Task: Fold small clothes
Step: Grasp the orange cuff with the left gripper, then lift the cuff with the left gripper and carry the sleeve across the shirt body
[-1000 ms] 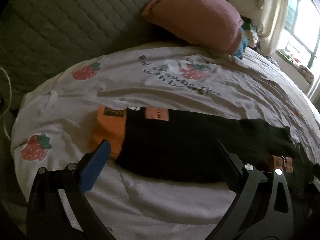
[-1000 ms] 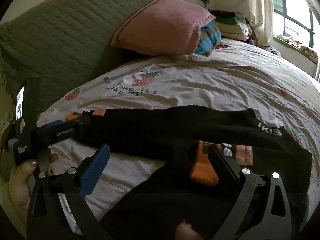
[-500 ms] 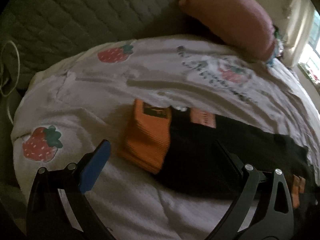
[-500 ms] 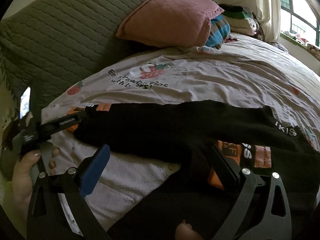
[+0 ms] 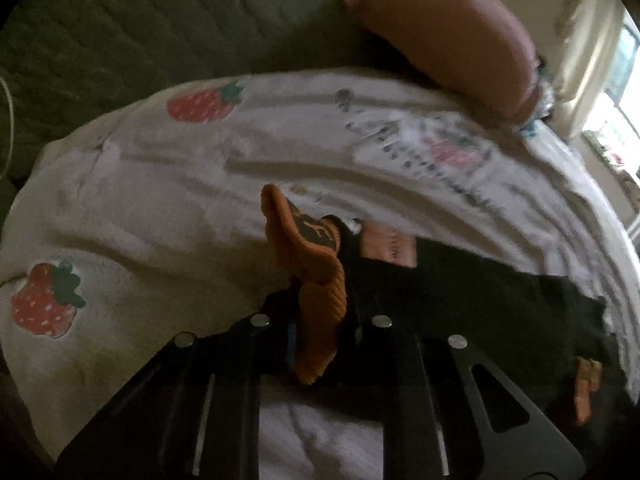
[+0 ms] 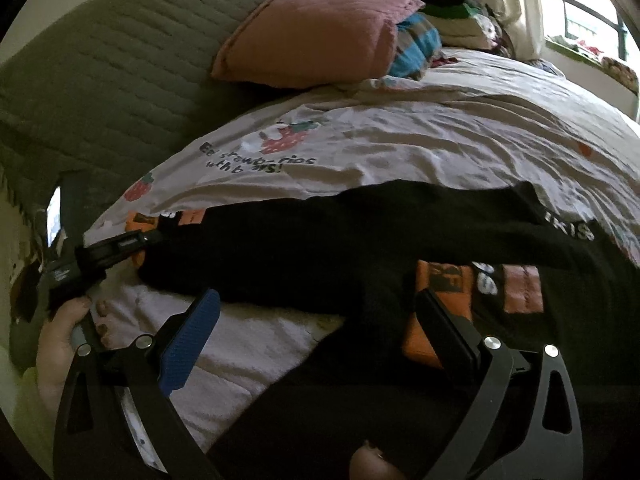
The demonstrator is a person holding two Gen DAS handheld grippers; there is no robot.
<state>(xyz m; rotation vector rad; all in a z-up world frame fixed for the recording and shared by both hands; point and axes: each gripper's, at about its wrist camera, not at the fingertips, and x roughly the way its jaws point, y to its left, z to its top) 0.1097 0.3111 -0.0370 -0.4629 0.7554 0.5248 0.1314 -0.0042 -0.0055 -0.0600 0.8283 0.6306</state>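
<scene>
Strawberry bedsheet (image 5: 168, 216), pink pillow (image 6: 320, 28) behind; left claw (image 5: 316, 320) clenched on orange cuff (image 5: 320, 304); right claw (image 6: 316, 320) released.

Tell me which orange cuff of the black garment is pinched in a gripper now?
The orange cuff at the end of the outstretched sleeve: the left gripper is shut on it. The other orange cuff lies flat between the right gripper's open fingers.

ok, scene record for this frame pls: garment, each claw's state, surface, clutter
garment: black sweatshirt with orange cuffs, spread on the bed
left claw: shut on the orange cuff of one sleeve, cuff bunched up off the sheet
right claw: open, over the other sleeve's cuff
surface: strawberry-print sheet
clutter: pink pillow, green quilted headboard
</scene>
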